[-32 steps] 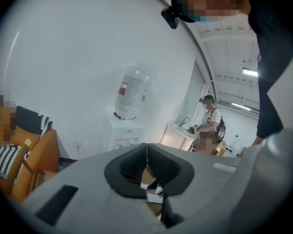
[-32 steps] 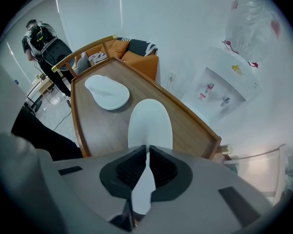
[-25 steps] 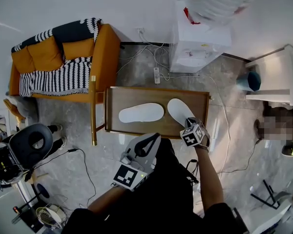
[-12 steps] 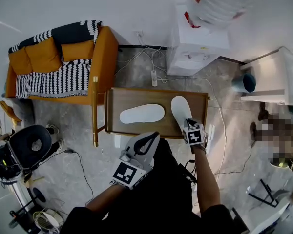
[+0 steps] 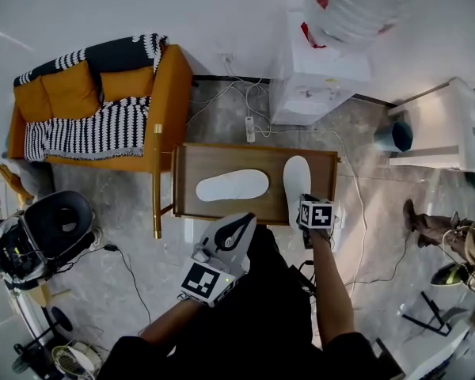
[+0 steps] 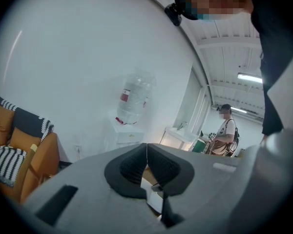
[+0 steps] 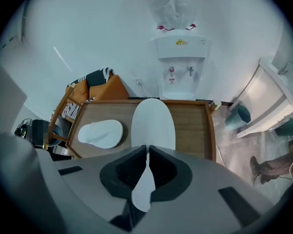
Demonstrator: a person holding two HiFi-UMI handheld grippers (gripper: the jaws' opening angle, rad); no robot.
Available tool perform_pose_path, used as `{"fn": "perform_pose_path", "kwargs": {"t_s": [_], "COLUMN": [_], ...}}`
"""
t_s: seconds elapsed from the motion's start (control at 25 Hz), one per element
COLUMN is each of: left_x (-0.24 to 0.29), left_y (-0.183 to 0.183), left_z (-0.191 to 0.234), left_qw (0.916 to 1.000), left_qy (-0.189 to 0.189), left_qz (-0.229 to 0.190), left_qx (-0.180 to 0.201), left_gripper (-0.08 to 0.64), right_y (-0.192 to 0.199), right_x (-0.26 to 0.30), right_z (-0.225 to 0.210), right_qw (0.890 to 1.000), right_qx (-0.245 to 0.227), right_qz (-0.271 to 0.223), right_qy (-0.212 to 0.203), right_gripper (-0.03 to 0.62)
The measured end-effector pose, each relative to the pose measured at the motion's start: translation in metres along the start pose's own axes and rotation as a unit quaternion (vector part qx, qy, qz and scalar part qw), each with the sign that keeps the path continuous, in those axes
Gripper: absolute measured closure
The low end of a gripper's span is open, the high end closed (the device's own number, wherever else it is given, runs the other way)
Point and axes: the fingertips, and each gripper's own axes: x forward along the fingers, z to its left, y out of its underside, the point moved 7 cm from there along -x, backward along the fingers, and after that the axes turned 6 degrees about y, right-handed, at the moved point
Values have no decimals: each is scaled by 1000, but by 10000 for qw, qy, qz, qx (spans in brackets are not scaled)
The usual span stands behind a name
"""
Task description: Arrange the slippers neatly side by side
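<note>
- Right gripper view: with right gripper (image 7: 147, 155), pinches heel of flat white fabric slipper (image 7: 153, 121) over brown wooden table (image 7: 195, 126).
- Leaves second white slipper (image 7: 101, 132) crosswise at left.
- Holds left gripper (image 6: 146, 152) clenched, empty.

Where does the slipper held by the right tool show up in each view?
Head view: slipper over the table's right part, pointing away.
Left gripper view: not identifiable.
Right gripper view: centre, extending up from the right tool, which pinches its near end.
Shared landmark: the water dispenser beyond the table.
</note>
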Motion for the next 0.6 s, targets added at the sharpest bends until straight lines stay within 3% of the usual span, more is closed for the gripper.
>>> {"fn": "perform_pose_path", "kwargs": {"t_s": [0.24, 0.6], "left_x": [-2, 0], "left_y": [1, 5], "left_z": [-1, -1], "left_qw": [10000, 9999], "left_qy": [-51, -130], "left_qz": [39, 71], "left_qx": [-24, -36], "left_gripper": [543, 543], "right_y": [4, -4], "right_x": [11, 26], "right_z": [-5, -6], "right_qw": [9995, 9991], "right_qx": [321, 430], "right_qz": [42, 29], "right_qy": [20, 34], "right_gripper": [566, 566]}}
